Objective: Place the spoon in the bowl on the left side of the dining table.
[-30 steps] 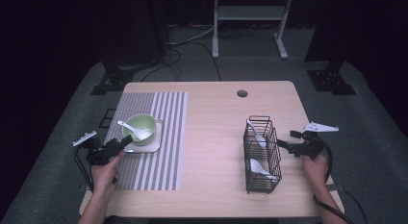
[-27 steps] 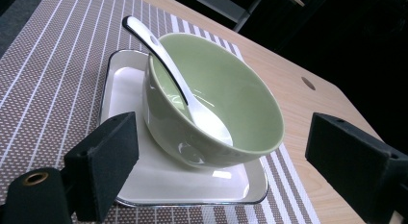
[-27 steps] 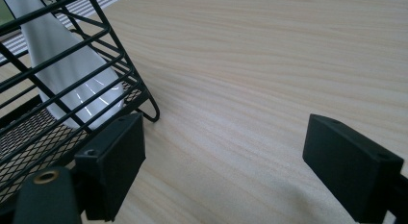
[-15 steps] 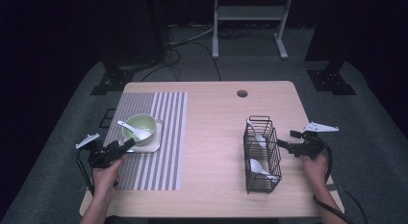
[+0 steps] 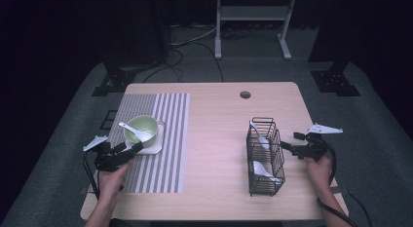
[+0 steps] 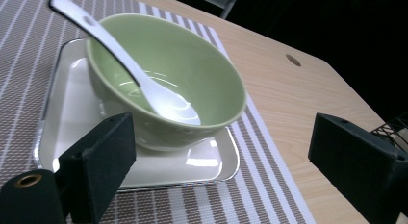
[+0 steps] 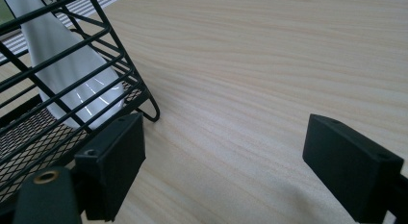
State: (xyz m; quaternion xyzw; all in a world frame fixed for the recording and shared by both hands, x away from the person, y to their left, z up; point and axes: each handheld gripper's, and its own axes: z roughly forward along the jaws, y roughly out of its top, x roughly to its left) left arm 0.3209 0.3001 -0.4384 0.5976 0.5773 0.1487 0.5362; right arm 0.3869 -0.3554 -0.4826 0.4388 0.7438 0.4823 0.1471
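Left claw spread wide just short of green bowl with white spoon on tray, near desk's left edge; right claw spread beside wire basket.

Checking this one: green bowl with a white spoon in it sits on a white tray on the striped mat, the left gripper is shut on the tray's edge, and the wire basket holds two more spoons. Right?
Not quite. The left gripper is open, its jaws spread wide before the tray, as the left gripper view shows. The rest holds: the green bowl with its spoon sits on the tray on the striped mat, and the wire basket holds two spoons.
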